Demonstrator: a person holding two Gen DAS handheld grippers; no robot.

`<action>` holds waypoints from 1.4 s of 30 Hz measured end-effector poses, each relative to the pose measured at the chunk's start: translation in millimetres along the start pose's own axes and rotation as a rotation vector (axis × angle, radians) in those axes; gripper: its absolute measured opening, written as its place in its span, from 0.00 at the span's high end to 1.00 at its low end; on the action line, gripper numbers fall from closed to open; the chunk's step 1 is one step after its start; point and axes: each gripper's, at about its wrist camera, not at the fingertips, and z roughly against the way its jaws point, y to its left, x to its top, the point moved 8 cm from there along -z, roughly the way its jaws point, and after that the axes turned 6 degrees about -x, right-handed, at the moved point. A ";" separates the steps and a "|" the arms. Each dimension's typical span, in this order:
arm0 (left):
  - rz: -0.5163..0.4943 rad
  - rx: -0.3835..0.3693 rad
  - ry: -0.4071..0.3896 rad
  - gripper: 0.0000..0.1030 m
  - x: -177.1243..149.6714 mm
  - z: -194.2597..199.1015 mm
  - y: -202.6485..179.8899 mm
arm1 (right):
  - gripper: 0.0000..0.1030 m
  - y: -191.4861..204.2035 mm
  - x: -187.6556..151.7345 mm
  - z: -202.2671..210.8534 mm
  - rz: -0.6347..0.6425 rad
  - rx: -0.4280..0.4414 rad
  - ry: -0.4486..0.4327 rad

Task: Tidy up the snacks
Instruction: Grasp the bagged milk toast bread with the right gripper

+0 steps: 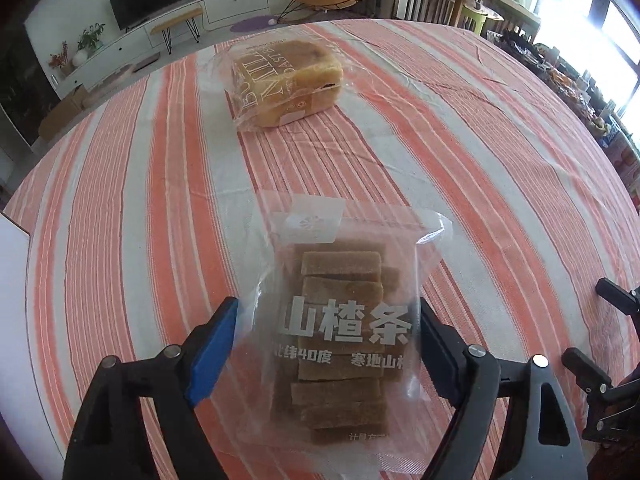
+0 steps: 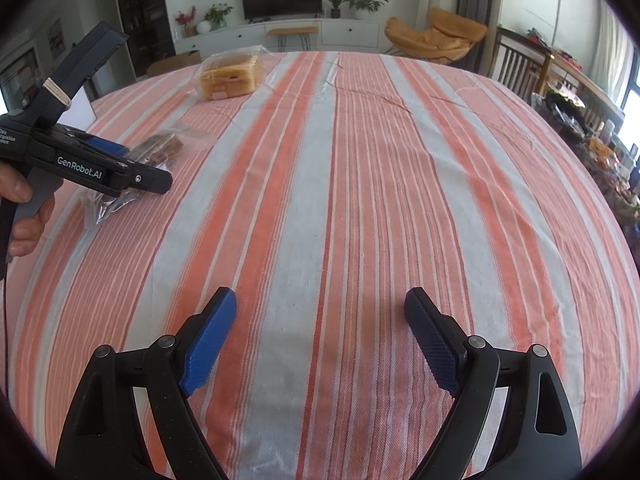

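Fingers of the left gripper are clamped across the hawthorn-strip bag, its long axis pointing far toward the bread loaf; the right gripper is held open, empty, well right.

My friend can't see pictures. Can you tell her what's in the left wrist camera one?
The left gripper has its blue pads at both sides of a clear bag of brown snack bars on a table with an orange-and-white striped cloth. A bagged loaf of bread lies farther back.
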 end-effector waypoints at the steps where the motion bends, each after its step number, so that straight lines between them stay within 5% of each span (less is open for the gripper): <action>1: 0.051 -0.018 -0.018 0.43 -2.1 5.6 5.9 | 0.13 -0.1 0.0 0.1 0.000 0.000 0.000; 10: 0.262 0.178 -0.090 0.49 -64.6 50.4 85.5 | 0.13 0.0 0.0 0.2 0.000 0.000 0.000; 11: 0.284 0.172 -0.102 0.46 -71.4 53.3 95.6 | 0.13 0.0 0.0 0.1 0.000 0.000 0.000; 15: 0.317 0.170 -0.118 0.08 -92.4 56.2 119.3 | 0.13 0.0 0.0 0.2 0.000 0.001 0.000; 17: 0.304 0.198 -0.122 0.00 -96.9 52.5 124.0 | 0.13 -0.2 -0.1 0.3 -0.001 0.001 0.000; 21: 0.257 0.194 -0.203 0.00 -97.5 54.6 129.0 | 0.13 -0.3 -0.3 0.3 0.000 0.000 0.000; 34: 0.260 0.188 -0.204 0.00 -93.9 54.9 131.4 | 0.12 0.7 2.2 -1.2 0.029 0.004 0.041; 36: 0.260 0.188 -0.204 0.00 -94.0 54.9 131.6 | 0.13 5.9 18.0 -6.9 0.068 0.037 0.113; 42: 0.260 0.188 -0.204 0.00 -94.0 54.8 131.7 | 0.13 38.8 157.2 -8.3 0.042 0.121 -0.075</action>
